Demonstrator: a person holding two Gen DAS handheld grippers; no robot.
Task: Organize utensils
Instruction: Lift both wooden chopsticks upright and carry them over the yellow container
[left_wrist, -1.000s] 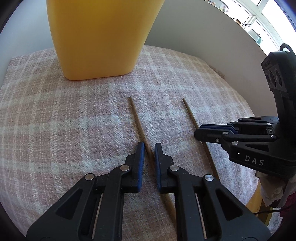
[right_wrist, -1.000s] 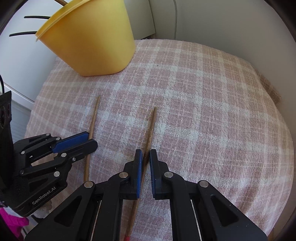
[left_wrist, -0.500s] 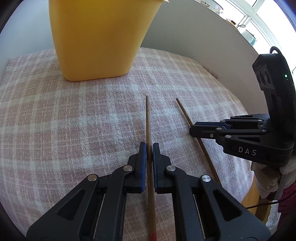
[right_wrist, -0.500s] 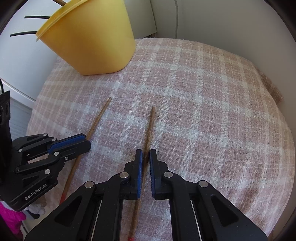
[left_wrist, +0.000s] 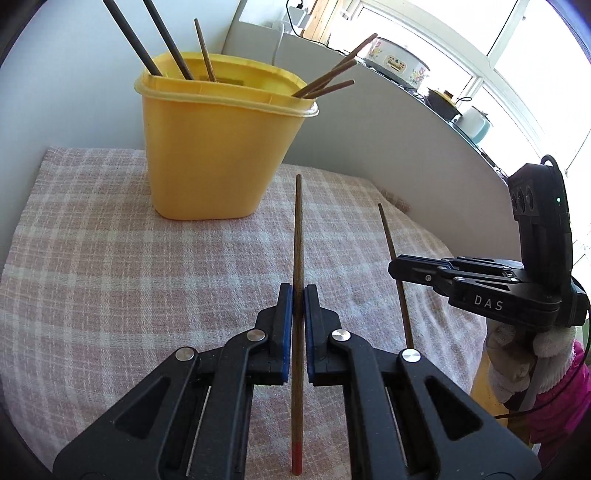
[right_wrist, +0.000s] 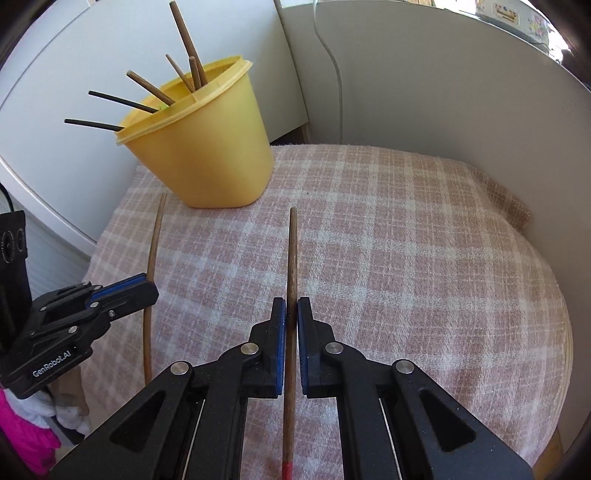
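Note:
A yellow plastic tub (left_wrist: 218, 147) (right_wrist: 207, 158) stands at the back of a pink checked cloth and holds several chopsticks. My left gripper (left_wrist: 298, 291) is shut on a wooden chopstick (left_wrist: 297, 229) with a red end, held above the cloth and pointing at the tub's right side. My right gripper (right_wrist: 291, 306) is shut on a second wooden chopstick (right_wrist: 293, 251), also lifted. Each gripper shows in the other's view: the right gripper (left_wrist: 397, 267) at the right with its chopstick (left_wrist: 391, 243), the left gripper (right_wrist: 147, 291) at the left with its chopstick (right_wrist: 155, 236).
The pink checked cloth (right_wrist: 406, 240) covers a small round table. A white curved wall (right_wrist: 443, 92) rises close behind and to the right. A white cabinet (right_wrist: 55, 92) stands at the left. A windowsill with pots (left_wrist: 402, 62) is far behind.
Both grippers have closed on their chopsticks and lifted them off the cloth. Both have pulled back and up, so the tub's rim and the chopsticks inside it now show.

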